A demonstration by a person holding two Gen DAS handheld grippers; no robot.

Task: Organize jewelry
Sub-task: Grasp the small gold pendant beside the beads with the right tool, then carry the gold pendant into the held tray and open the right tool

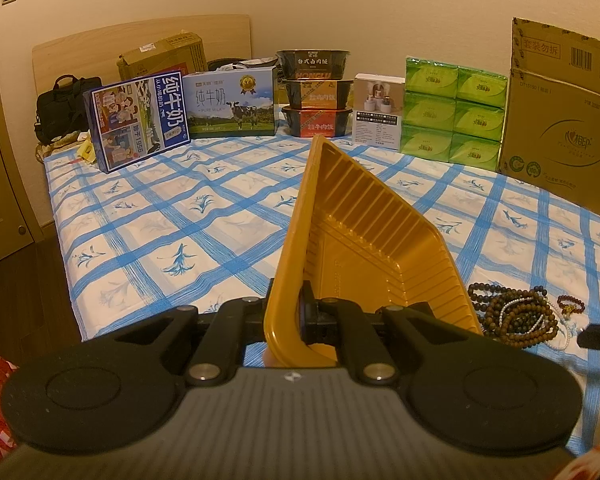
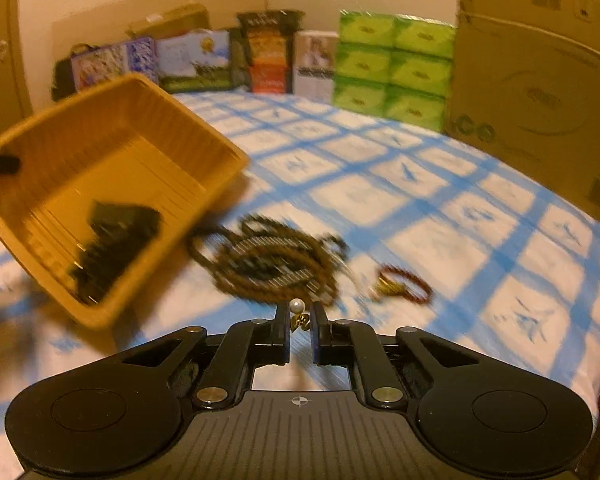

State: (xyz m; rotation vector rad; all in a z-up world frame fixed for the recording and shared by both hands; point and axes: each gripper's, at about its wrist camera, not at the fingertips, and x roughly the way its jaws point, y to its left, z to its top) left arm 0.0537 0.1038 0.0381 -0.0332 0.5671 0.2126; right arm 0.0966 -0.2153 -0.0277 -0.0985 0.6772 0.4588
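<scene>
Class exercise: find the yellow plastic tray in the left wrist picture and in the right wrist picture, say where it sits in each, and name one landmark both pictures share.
Left wrist view: the yellow tray fills the centre, tilted, its rim clamped by the left gripper.
Right wrist view: the tray is at the left, tilted above the bedsheet.
Shared landmark: the green tissue packs stacked at the far edge of the bed.

Tray [image 2: 100, 168] left of bead pile [image 2: 268, 264], bracelet [image 2: 404, 288] right.

Right hand-held gripper [image 2: 300, 320] tight on a pearl-and-gold piece [image 2: 299, 314], beside brown beads [image 2: 268, 264] and tilted yellow tray [image 2: 112, 184].
</scene>
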